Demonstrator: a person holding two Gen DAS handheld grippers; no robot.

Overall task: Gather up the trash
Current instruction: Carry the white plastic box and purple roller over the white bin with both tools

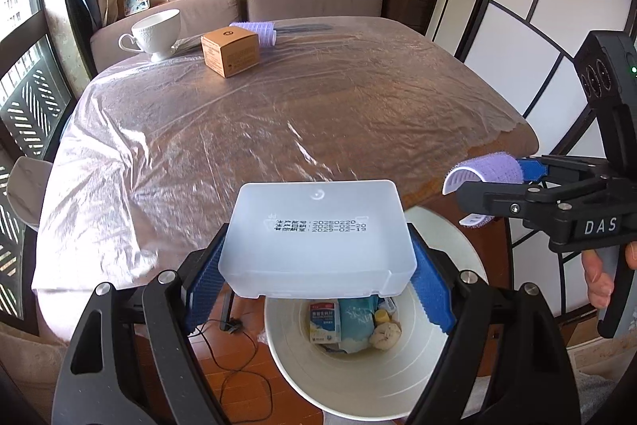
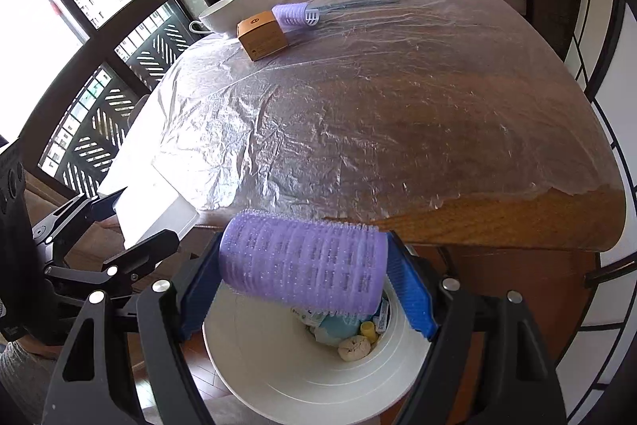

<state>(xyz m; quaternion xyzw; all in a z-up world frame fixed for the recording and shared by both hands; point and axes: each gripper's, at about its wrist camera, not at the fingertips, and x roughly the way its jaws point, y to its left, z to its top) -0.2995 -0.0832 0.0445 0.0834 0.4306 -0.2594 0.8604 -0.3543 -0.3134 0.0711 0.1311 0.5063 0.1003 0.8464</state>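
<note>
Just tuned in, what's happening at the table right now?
A person is clearing trash with a hand-held gripper in each hand. The left hand-held gripper grips a translucent white plastic box, and the right hand-held gripper grips a purple hair roller. Both hang above the open white trash bin beside the table; nothing has been let go. The bin already holds some rubbish. A cardboard box, a second roller and a white cup remain on the table's far side.

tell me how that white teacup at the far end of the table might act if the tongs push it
The teacup looks like thin china, so probably fragile. Its wide bowl sits on a narrow foot, so a high push may tip it. On the plastic sheet it might drag and wrinkle the film.
</note>
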